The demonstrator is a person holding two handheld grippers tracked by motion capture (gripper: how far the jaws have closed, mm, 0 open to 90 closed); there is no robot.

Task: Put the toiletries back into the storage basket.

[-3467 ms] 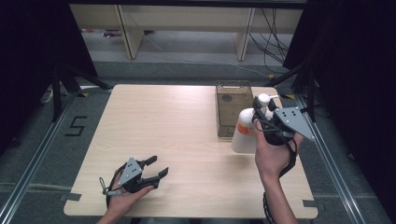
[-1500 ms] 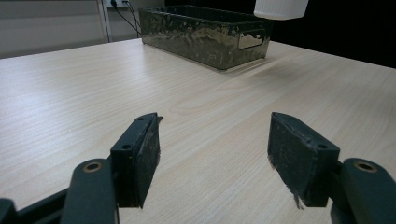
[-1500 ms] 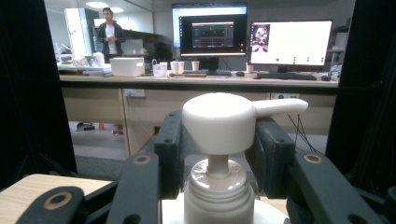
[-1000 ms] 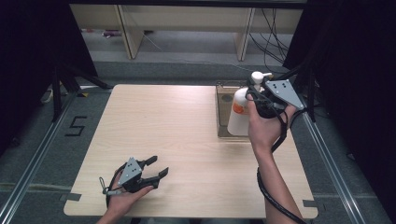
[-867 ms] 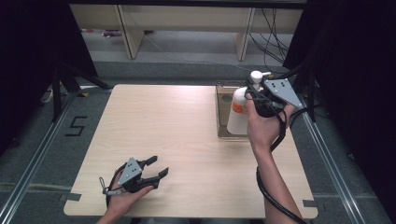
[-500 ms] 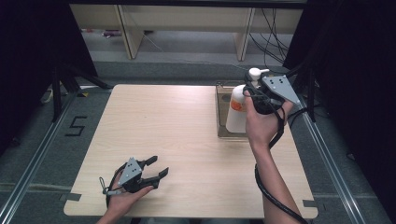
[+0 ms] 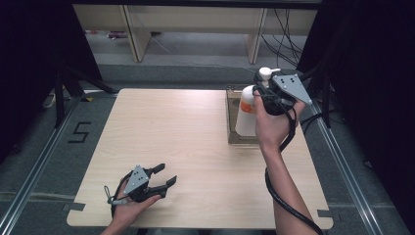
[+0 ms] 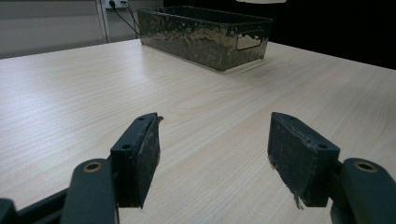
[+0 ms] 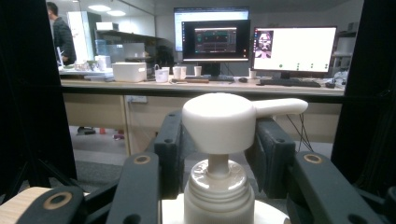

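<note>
A white pump bottle (image 7: 244, 116) with an orange label hangs upright above the dark transparent bin (image 7: 234, 140) at the table's right rear. My right gripper (image 7: 259, 92) is shut on the bottle near its neck. In the right gripper view the pump head (image 9: 223, 121) sits between the two jaws of the right gripper (image 9: 220, 142). My left gripper (image 7: 164, 175) rests near the front left of the table, open, with nothing between its fingers. In the left gripper view, the left gripper (image 8: 215, 154) faces the bin (image 8: 205, 30) across bare wood, with the bottle's base (image 8: 261, 1) just above the bin.
The light wooden table (image 7: 171, 127) spreads between the two grippers. A black cable (image 7: 284, 196) trails from the right gripper along the forearm. Shelving legs (image 7: 132, 34) and dark curtains stand beyond the far edge. Desks with monitors (image 9: 261, 44) lie in the background.
The right gripper has carried the bottle from beside the bin's front, up and away from the person, to above the bin. The left gripper has stayed still and open.
</note>
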